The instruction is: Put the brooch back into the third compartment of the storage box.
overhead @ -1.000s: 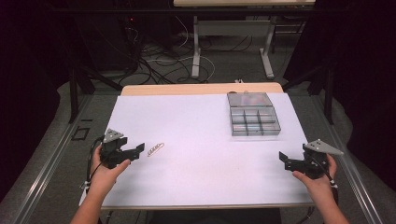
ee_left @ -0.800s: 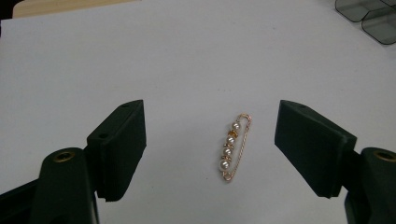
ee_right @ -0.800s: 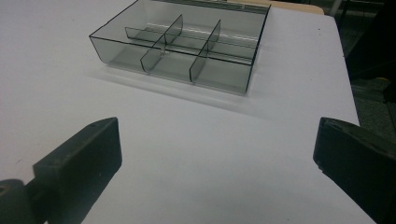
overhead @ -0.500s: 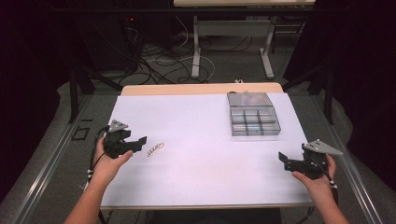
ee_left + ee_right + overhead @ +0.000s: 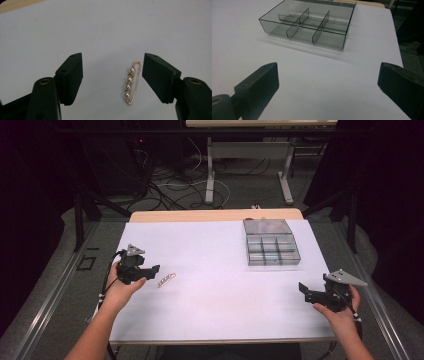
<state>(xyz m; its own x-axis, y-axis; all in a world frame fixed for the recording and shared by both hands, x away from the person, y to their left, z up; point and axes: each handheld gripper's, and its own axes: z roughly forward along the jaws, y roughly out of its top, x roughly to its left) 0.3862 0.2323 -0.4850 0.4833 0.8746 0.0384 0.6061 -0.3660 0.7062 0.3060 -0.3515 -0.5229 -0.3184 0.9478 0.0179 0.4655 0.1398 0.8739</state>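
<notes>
Both tools gape wide, gripping nothing. Between my left tool's [image 5: 112, 80] matte black jaws lies a slim gold wire pin [image 5: 131, 82] strung with four round pearls, flat on the smooth white table [image 5: 220, 290], nearer the right jaw, touching neither. My right tool [image 5: 329, 85] hovers at four o'clock, facing a smoky clear plastic divided box [image 5: 312, 25] at one o'clock

Dark room; grey floor [image 5: 250, 195] with tangled cables [image 5: 165, 185]; white-legged table [image 5: 247, 157] behind.
</notes>
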